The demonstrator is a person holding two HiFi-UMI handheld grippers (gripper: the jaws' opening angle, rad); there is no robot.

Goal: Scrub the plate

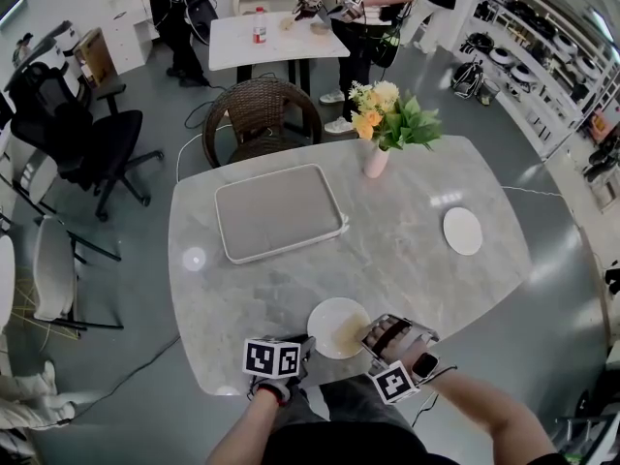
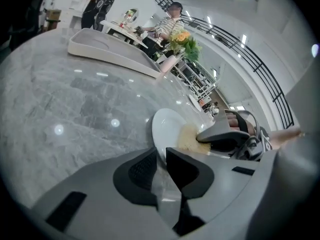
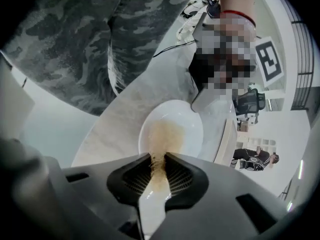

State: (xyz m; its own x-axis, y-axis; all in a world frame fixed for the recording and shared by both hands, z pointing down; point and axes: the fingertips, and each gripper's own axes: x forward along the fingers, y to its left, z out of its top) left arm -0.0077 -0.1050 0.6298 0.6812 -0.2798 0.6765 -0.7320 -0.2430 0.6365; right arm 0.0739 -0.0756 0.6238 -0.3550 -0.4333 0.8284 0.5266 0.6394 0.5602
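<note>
A white plate (image 1: 329, 320) lies at the near edge of the marble table (image 1: 407, 260). My left gripper (image 1: 306, 345) is shut on the plate's rim (image 2: 161, 151), its jaws (image 2: 161, 160) pinching the edge. My right gripper (image 1: 368, 337) is shut on a tan fibrous scrub pad (image 3: 161, 146), which lies against the plate's face (image 3: 186, 129). In the left gripper view the pad (image 2: 189, 139) rests on the plate under the right gripper (image 2: 222, 135). In the right gripper view the left gripper (image 3: 212, 96) grips the plate's far rim.
A grey-white tray (image 1: 279, 211) lies at the table's middle left. A pink vase with flowers (image 1: 378, 153) stands at the far side, and a small white disc (image 1: 462, 231) lies to the right. A wicker chair (image 1: 260, 114) stands behind the table. People stand at a far table.
</note>
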